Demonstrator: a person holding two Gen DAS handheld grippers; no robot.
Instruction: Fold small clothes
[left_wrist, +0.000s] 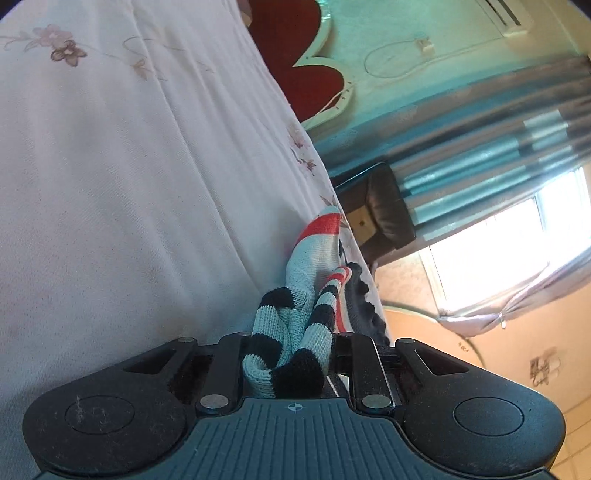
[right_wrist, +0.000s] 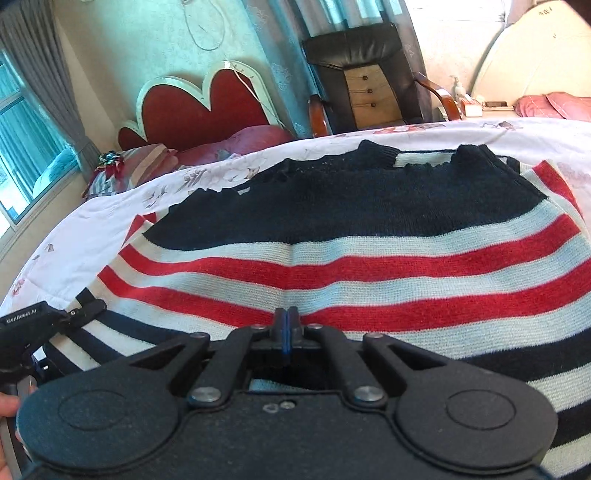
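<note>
Already my left gripper (left_wrist: 291, 354) had its jaws clenched on a bunched, black-and-pale striped part of the sweater (left_wrist: 295, 332), the knit crumpled thickly between them at the edge of the bed (left_wrist: 110, 184). My right gripper (right_wrist: 285, 325) had its jaws pressed fully together against the sweater (right_wrist: 332, 251), right at a red stripe, though I could not tell whether any knit was pinched between them. That sweater lay spread flat across the flowered white bed (right_wrist: 92, 221), dark top part away from me, red, white and dark stripes nearer.
</note>
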